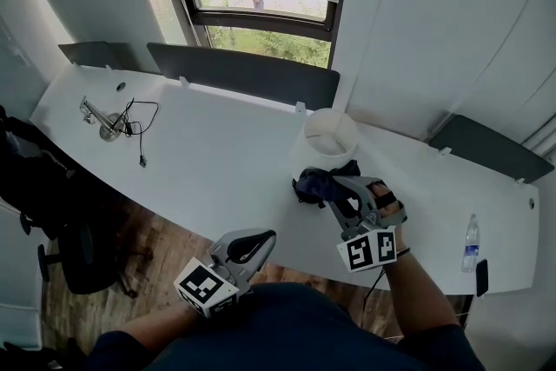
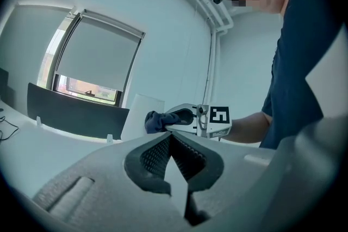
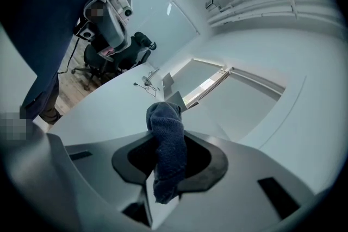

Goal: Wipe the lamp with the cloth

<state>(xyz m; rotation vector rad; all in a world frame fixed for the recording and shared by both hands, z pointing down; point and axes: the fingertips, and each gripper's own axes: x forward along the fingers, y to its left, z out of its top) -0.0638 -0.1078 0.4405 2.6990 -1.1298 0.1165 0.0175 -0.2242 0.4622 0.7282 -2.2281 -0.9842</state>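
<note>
The lamp [image 1: 331, 135] is a white round shade standing on the white desk [image 1: 217, 161], near its far edge; in the left gripper view the lamp [image 2: 142, 116] shows as a pale upright shape. A dark blue cloth [image 1: 317, 185] is bunched just in front of it, with my right gripper [image 1: 334, 187] shut on it. In the right gripper view the cloth [image 3: 166, 144] hangs out between the jaws of my right gripper [image 3: 166, 136]. My left gripper [image 1: 248, 248] is held low by my body, off the desk's front edge. Its jaws meet with nothing between them, as the left gripper [image 2: 171, 136] shows in its own view.
A metal fixture with a black cable [image 1: 109, 124] lies at the desk's far left. A water bottle [image 1: 472, 243] and a black phone [image 1: 482, 277] stand at the right end. Dark divider panels [image 1: 243, 72] line the back edge. An office chair [image 1: 69, 256] stands on the floor at left.
</note>
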